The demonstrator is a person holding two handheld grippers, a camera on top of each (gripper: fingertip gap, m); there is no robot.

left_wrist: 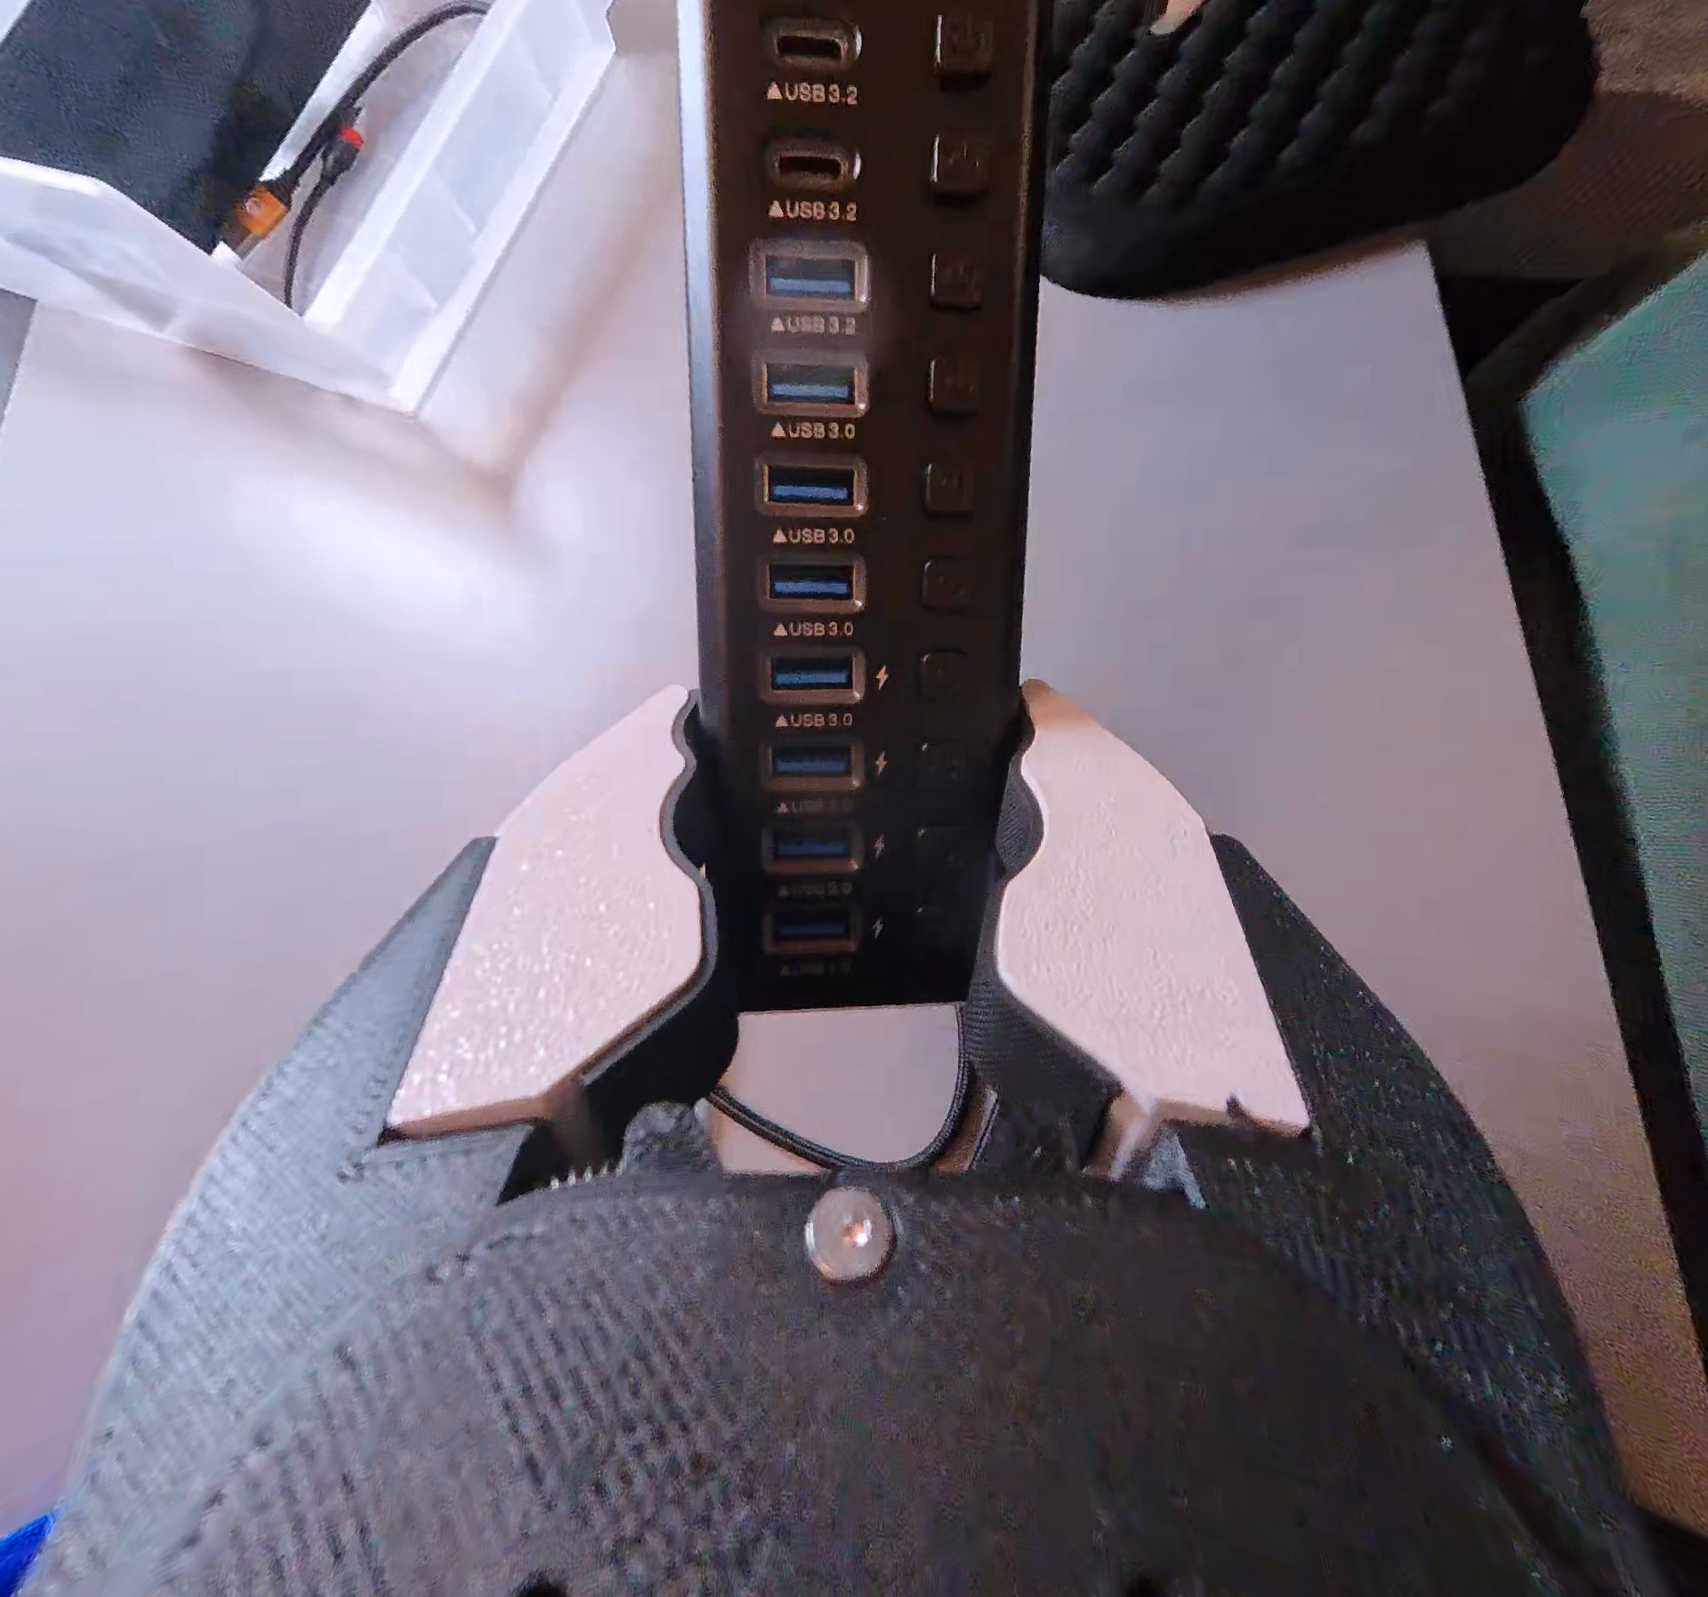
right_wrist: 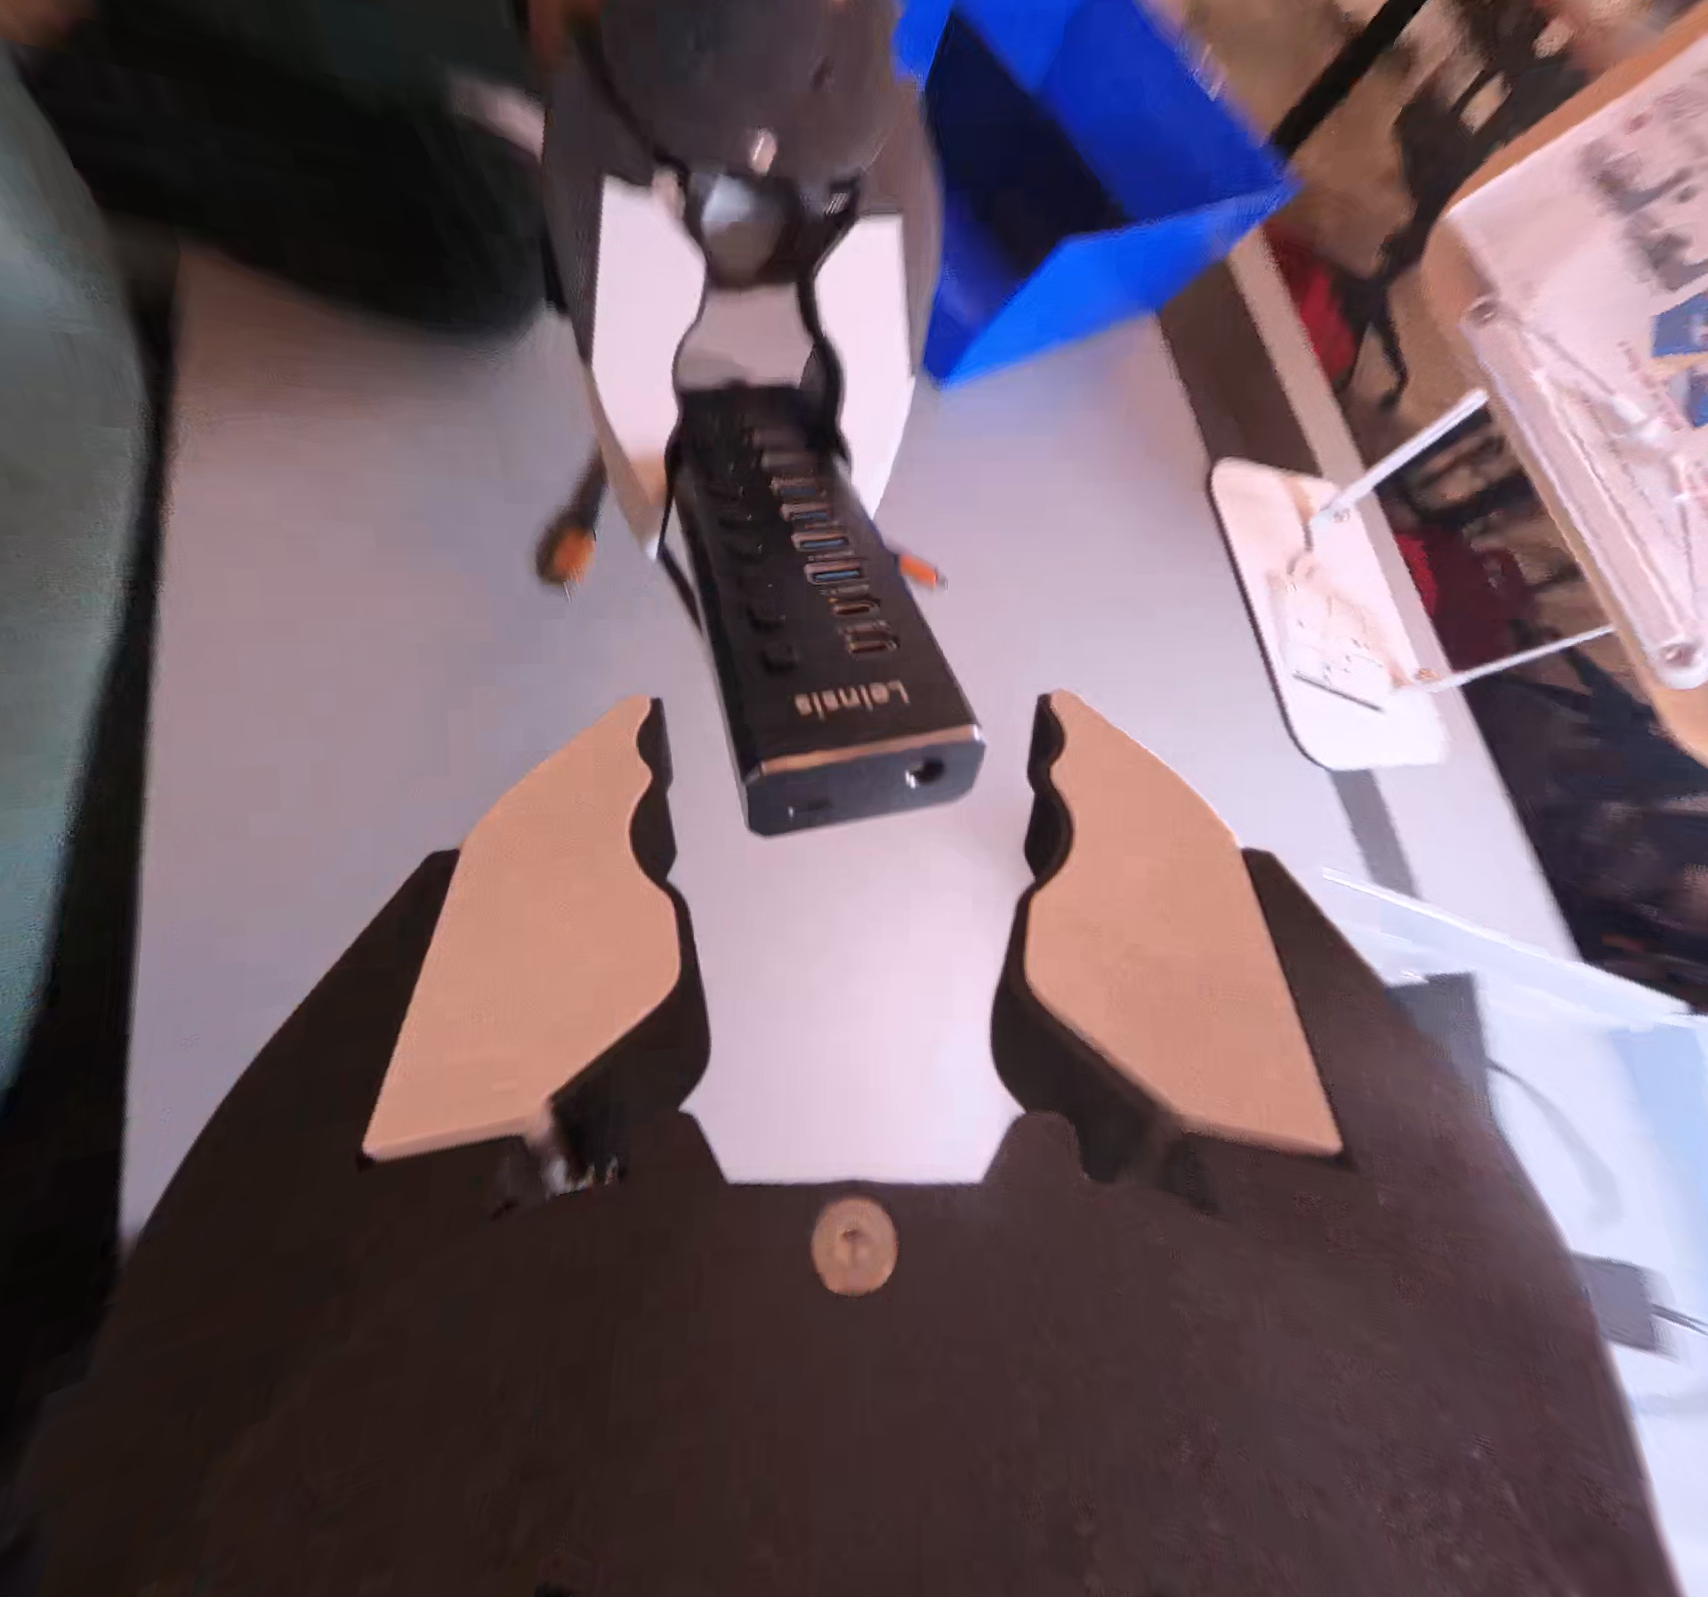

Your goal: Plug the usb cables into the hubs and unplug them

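The long black bar-shaped USB hub (left_wrist: 864, 462) lies flat on the white table, every port apparently empty; black braided orange-tipped cables (left_wrist: 305, 166) rest well apart.

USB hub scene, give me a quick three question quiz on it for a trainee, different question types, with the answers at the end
1. True or false: the left gripper is clamped on the sides of the black USB hub.
2. Multiple choice: the right gripper is A) shut on a cable, B) open and empty, short of the hub's end face, C) shut on the hub.
3. Fill in: the orange-tipped cable lies in a clear ____ on the table, not in any port.

Key: 1 true; 2 B; 3 tray. In the left wrist view every visible port is empty.
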